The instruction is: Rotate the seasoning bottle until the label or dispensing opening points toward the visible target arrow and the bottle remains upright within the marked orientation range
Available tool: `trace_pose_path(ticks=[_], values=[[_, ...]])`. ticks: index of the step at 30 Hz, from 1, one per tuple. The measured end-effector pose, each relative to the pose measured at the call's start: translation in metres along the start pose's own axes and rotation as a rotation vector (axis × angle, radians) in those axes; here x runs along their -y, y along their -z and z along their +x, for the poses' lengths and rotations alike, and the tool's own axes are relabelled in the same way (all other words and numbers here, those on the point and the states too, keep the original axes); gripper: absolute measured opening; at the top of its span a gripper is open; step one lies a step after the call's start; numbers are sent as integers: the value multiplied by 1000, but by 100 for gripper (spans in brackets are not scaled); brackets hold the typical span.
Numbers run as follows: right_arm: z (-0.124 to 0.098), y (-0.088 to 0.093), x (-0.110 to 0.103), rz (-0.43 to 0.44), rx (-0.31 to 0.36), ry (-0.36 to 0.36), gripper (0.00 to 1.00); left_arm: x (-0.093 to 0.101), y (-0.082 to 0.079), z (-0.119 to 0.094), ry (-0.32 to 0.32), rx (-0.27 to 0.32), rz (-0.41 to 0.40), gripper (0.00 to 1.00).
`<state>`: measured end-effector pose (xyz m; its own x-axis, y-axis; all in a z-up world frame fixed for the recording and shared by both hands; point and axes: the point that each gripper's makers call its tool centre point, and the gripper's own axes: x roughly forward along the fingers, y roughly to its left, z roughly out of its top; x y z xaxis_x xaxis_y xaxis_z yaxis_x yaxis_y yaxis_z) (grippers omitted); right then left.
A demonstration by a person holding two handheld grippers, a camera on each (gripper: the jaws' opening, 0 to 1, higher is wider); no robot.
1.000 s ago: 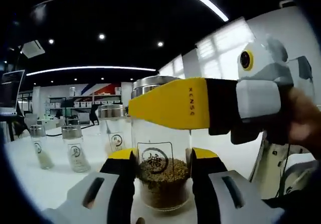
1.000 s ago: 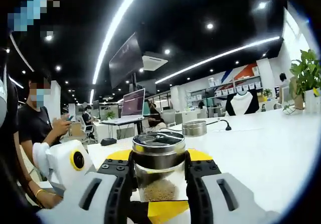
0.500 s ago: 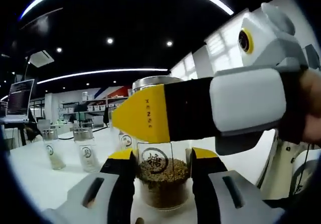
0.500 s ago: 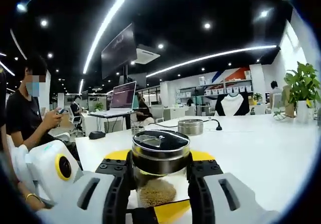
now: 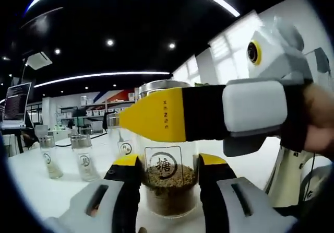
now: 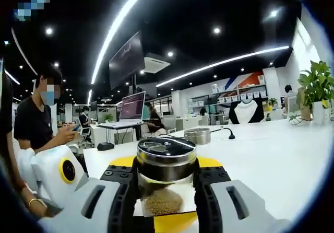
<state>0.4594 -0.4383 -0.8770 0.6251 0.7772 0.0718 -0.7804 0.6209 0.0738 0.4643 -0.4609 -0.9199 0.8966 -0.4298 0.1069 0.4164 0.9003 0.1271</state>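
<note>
Gleaming white table [image 6: 271, 154], dark ceiling [image 6: 209, 8]

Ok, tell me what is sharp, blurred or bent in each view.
Left gripper view: the bottle label reads sharp, the hand at the right is blurred, ceiling light strips bow with the fisheye. Right gripper view: the metal cap is crisp with glare; far desks are soft.

Toward the left edge of your white table [image 5: 31, 186], in the left gripper view, stand two small glass bottles [image 5: 48, 157] and [image 5: 82, 158], side by side and upright, each with a metal cap and a round label. In the right gripper view, a metal lid [image 6: 197, 135] rests on the table's far part with a black cable [image 6: 225, 133] just beside it. A potted plant [image 6: 314, 89] stands at the right edge. A laptop [image 6: 131, 107] sits open on a desk behind, and a person in a black shirt [image 6: 37, 123] sits at left.
</note>
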Motion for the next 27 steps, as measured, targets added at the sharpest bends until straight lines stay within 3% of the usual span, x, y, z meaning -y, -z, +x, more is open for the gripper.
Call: trace_pose_path(ticks=[9,12,14,20,27], values=[[-6,-8,14,25,39,-14,39,8,-3,3,93,7,-55,46],[-8,-8,21,29,42,-8,39,9,-1,4,115,-9,-57,48],[-9,-9,27,14,38,3,39,14,7,3,157,-69,-7,48],[-9,-11,51,-18,25,37,39,7,10,-2,169,-92,-5,48],[-6,-18,77,-42,24,60,39,-10,7,-12,169,-106,-57,48]])
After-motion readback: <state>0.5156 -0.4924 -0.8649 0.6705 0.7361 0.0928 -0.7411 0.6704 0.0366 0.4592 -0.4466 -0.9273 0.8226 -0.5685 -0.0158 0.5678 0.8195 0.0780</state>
